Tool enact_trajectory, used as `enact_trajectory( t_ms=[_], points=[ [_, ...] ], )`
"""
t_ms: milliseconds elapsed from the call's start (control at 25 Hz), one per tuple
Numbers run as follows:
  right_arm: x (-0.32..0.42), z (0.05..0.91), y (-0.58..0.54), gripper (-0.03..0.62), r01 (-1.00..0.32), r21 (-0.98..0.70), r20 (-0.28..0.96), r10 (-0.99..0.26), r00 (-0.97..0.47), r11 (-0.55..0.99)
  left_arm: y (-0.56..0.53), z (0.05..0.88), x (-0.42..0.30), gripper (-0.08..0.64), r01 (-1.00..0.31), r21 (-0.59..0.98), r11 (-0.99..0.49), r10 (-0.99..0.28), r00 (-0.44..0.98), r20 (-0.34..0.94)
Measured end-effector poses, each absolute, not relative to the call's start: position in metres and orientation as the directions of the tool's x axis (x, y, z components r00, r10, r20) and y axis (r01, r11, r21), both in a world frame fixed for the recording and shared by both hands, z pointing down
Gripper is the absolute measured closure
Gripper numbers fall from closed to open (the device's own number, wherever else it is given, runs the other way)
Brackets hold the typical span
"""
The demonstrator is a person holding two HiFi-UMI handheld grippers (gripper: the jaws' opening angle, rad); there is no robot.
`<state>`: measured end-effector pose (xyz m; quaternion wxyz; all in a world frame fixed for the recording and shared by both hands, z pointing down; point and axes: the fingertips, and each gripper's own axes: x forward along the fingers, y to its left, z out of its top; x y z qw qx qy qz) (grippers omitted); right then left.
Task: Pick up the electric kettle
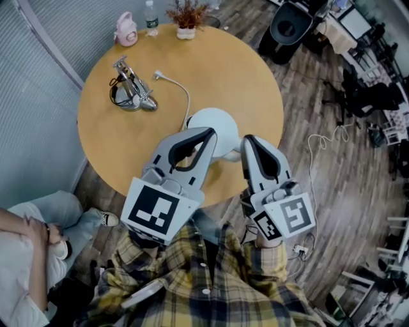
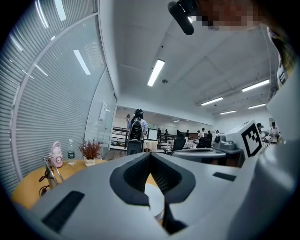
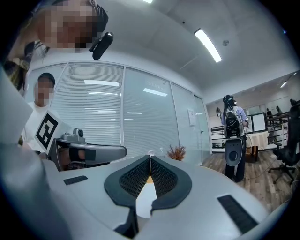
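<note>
Though left tool (image 1: 212, 131) and right tool (image 1: 246, 138) are closed, the bottle label (image 1: 151, 22) is unreadable.

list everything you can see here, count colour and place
table: 1, tan, round, centre
electric kettle: 1, white, near table edge, ahead of both grippers
power cord: 1, white, on table by kettle
metal stand: 1, silver with black cord, table left
pink bottle: 1, pink, far table edge
water bottle: 1, clear, beside pink bottle
potted plant: 1, reddish, white pot, far edge
office chairs: several, dark, floor at right
seated person: 1, light clothes, lower left
left gripper: 1, grey, fingers shut, empty
right gripper: 1, grey, fingers shut, empty
</note>
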<state>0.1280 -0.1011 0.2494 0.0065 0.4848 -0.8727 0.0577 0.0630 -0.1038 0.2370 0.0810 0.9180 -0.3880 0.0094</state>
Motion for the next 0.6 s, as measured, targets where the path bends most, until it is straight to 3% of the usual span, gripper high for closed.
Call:
enact_trajectory(
  t_ms=[600],
  points=[
    [0.129, 0.248, -0.123, 0.560, -0.871, -0.075, 0.064, -0.869, -0.491, 0.486, -0.127, 0.237, 0.051, 0.557, -0.712, 0.142, -0.687, -0.708, 0.701, 0.088]
  ],
)
